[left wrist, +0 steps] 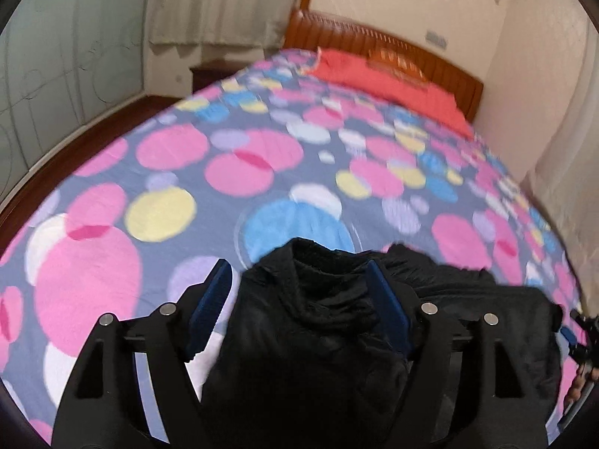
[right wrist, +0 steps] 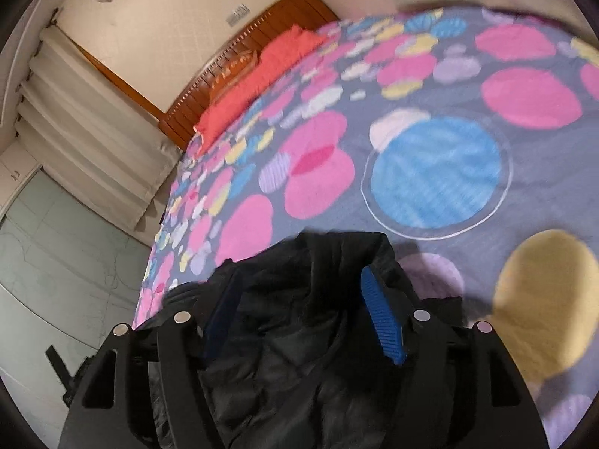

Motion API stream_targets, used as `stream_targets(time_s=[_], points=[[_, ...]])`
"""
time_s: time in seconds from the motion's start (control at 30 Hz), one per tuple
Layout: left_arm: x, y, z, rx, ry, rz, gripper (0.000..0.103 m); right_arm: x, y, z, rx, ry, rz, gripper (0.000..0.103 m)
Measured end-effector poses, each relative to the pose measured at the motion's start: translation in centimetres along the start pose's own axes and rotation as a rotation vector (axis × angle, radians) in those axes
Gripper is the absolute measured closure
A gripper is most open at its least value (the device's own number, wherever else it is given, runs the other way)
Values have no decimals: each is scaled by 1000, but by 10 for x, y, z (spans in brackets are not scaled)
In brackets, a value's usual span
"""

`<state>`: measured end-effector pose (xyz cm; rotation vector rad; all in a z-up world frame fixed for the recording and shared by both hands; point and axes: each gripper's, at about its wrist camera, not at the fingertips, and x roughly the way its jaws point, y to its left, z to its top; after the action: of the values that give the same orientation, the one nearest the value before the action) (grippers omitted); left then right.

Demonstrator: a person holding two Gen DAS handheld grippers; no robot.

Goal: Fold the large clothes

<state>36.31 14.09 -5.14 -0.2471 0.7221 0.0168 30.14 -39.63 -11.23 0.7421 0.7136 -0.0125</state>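
Note:
A black padded jacket (left wrist: pixel 318 336) lies bunched on the near edge of the bed, its collar end toward the middle of the bed. My left gripper (left wrist: pixel 299 267) is open around it. The right blue pad (left wrist: pixel 389 310) sits against the fabric, while the left pad (left wrist: pixel 209 307) stands apart over the sheet. In the right wrist view the same jacket (right wrist: pixel 292 344) fills the gap of my right gripper (right wrist: pixel 299 273), which is open, with folds lying loose between the blue pads (right wrist: pixel 383 321). The jacket's lower part is hidden under both grippers.
The bed carries a grey sheet (left wrist: pixel 262 172) printed with pink, blue and yellow circles. A red pillow (left wrist: pixel 393 78) lies by the wooden headboard (left wrist: pixel 374 41). Cream curtains (right wrist: pixel 93 142) and pale floor (right wrist: pixel 56 262) lie beyond the bed's side.

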Motion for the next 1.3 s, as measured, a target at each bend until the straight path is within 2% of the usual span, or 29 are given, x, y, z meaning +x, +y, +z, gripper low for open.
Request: stream_targets(time_s=[0.1,0.2,0.27,0.33,0.4,0.53,0.63,0.8,1.0,1.13,1.23,1.3], points=[[-29,-6,-12,-1,-26,-64,29,-11,29,-19,-95,-9,-23,38],[-41,-30,-39,78,-28,-85,29,-6,71,-49,-262,-4,-78,39],[-39,-49,-57,131,-12,-88,29,8,100,-70,-381,10,-111,45],[-28,-71,-71,181,8,-84,29,21,119,-83,-451,20,-125,46],[-16,-86,-76,204,9,-75,29,36,136,-91,-509,13,-134,48],[11,-108,-79,265,-5,-13,29,66,154,-102,-633,-7,-217,48],[37,-116,-79,289,18,39,29,86,150,-102,-665,10,-270,48],[76,-113,-82,257,101,66,29,121,122,-98,-587,106,-295,48],[98,-121,-92,299,82,103,28,136,117,-105,-597,91,-316,46],[103,-123,-90,304,114,108,28,137,119,-105,-600,97,-322,45],[86,-114,-79,280,170,53,30,120,123,-97,-596,106,-285,45],[64,-101,-69,247,130,19,30,97,123,-85,-596,52,-274,45]])
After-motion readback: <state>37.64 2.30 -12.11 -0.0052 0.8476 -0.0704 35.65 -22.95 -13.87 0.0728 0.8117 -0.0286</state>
